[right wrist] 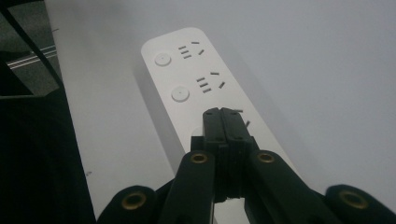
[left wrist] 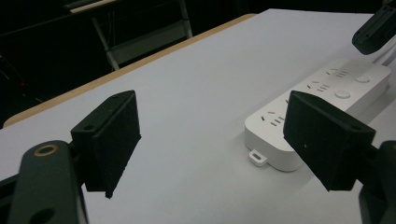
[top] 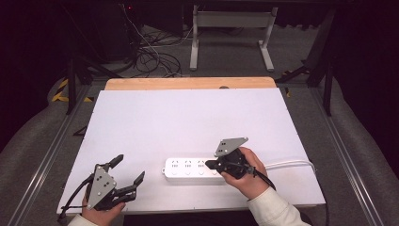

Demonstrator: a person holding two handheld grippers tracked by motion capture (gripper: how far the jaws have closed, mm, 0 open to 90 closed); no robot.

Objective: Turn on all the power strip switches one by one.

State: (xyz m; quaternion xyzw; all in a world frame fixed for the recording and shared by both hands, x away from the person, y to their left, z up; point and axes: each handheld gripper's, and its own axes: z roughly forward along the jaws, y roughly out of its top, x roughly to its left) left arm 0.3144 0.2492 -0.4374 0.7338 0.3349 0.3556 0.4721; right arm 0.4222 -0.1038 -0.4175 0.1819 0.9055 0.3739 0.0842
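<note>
A white power strip (top: 190, 170) lies flat near the front edge of the white table (top: 188, 117); its white cord (top: 287, 164) runs off to the right. My right gripper (top: 210, 165) is shut with nothing between the jaws, its joined tips over the strip's right part. In the right gripper view the gripper's shut tips (right wrist: 223, 113) sit at the third socket of the strip (right wrist: 196, 74); whether they touch it is unclear. My left gripper (top: 128, 169) stands open at the front left, apart from the strip. Between its pads (left wrist: 112, 140) the table shows, with the strip (left wrist: 317, 88) ahead on the right.
A wooden board (top: 188, 83) borders the table's far edge. Beyond it, loose cables (top: 150, 56) and a white frame's legs (top: 230, 28) stand on the floor. Metal rails (top: 47, 155) run along both sides of the table.
</note>
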